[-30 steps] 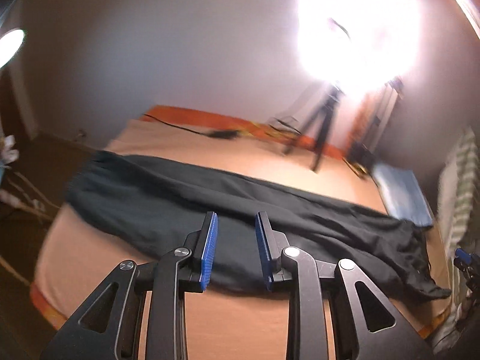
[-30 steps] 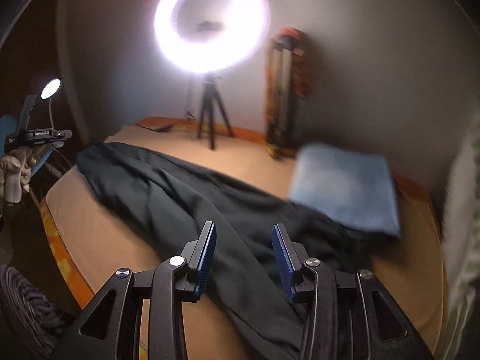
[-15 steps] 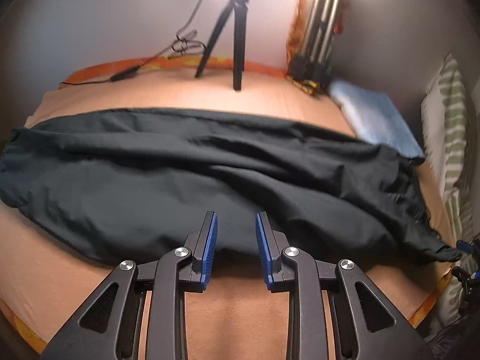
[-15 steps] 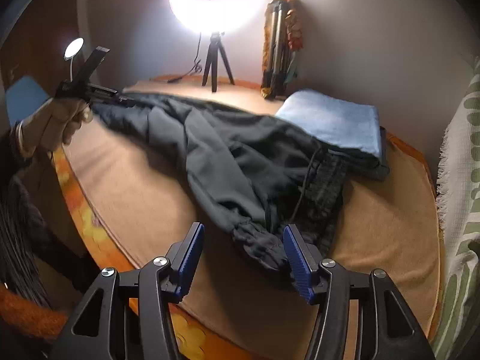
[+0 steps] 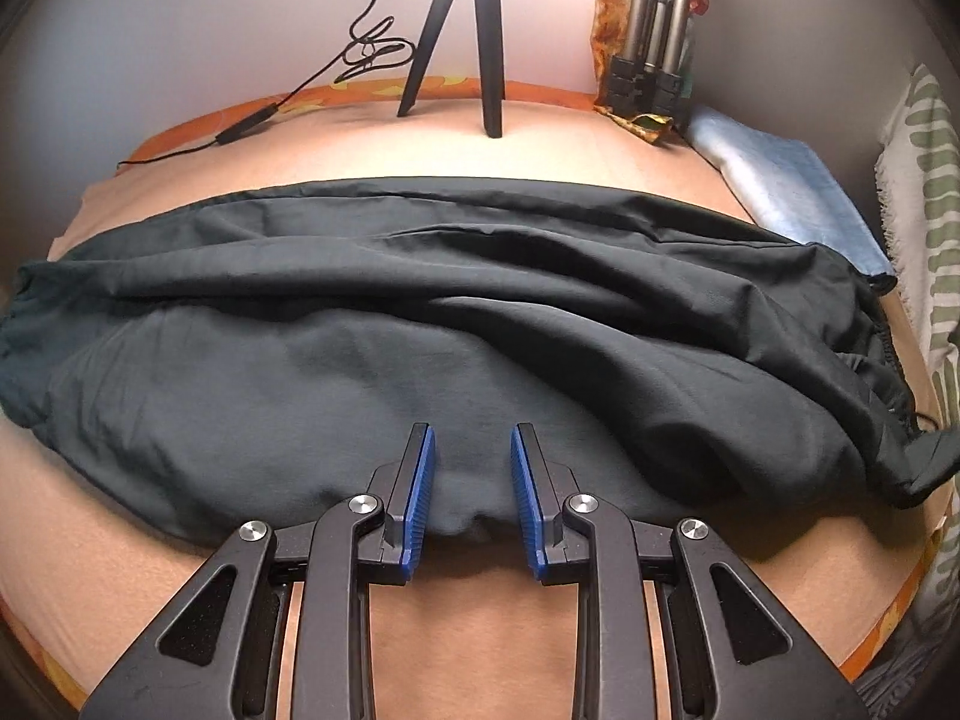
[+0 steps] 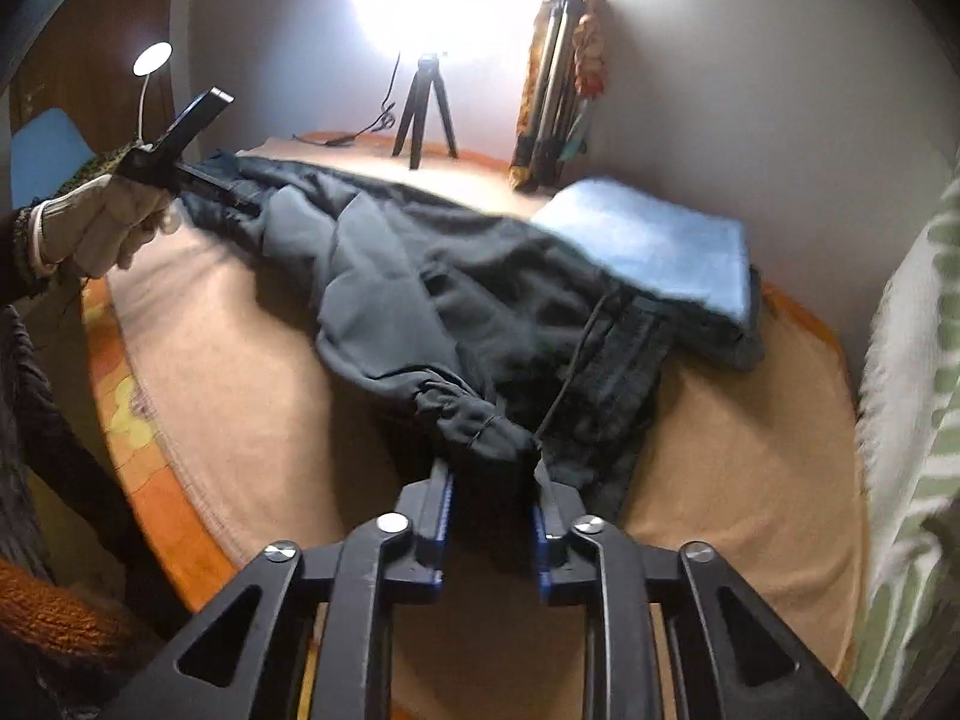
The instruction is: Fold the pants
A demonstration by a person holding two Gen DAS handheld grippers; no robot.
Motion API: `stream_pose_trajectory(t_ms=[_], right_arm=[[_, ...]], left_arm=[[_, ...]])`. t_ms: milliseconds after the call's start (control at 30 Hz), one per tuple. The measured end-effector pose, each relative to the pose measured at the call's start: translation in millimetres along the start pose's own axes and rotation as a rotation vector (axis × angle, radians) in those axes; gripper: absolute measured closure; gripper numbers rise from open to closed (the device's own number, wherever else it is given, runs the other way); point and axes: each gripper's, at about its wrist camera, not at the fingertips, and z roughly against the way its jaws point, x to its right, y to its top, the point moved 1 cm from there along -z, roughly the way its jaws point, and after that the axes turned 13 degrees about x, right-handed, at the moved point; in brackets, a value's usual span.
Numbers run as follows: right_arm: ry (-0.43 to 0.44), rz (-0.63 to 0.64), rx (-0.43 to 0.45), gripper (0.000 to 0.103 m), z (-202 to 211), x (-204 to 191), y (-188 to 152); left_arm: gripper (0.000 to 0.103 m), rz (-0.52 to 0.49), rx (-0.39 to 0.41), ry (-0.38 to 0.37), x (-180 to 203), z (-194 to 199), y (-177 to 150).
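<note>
Pants (image 5: 456,324), dark, soft and limp, lie spread across the bed (image 5: 180,588). Left gripper (image 5: 468,483) holds its jaws apart over the near hem, pinching nothing. Right gripper (image 6: 492,507) is closing its jaws around the bunched cuff, a sensible hold.

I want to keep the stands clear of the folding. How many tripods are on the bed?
2. A black tripod stands open at the far edge by the wall, under the ring light. A folded tripod leans against the wall beside the blue towel. None seems hidden.
</note>
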Motion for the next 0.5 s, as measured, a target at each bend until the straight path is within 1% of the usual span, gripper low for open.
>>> stream_pose_trajectory(t_ms=[67,133,200,233,267,333,367,400,500], right_arm=[[-0.010,-0.027,0.033,0.090,-5,16,13],[-0.044,-0.084,0.074,0.091,-14,40,27],[-0.072,-0.168,0.091,0.092,-28,68,37],[-0.080,-0.235,0.093,0.092,-42,88,41],[-0.072,-0.273,0.087,0.092,-52,99,43],[-0.042,-0.336,0.047,0.092,-82,116,40],[-0.044,-0.348,0.034,0.092,-91,119,38],[-0.045,-0.372,0.000,0.092,-108,123,32],[-0.055,-0.413,-0.066,0.091,-138,129,13]], left_arm=[[0.079,0.005,0.006,0.006,-2,0,1],[0.079,0.008,0.017,0.017,-4,1,3],[0.079,0.010,0.026,0.025,-6,2,5],[0.079,0.009,0.030,0.030,-7,2,6],[0.079,0.008,0.032,0.034,-7,2,7],[0.079,0.006,0.037,0.042,-9,2,8],[0.079,0.004,0.039,0.045,-9,1,9],[0.079,0.001,0.041,0.049,-10,1,9],[0.079,-0.001,0.048,0.061,-13,1,11]])
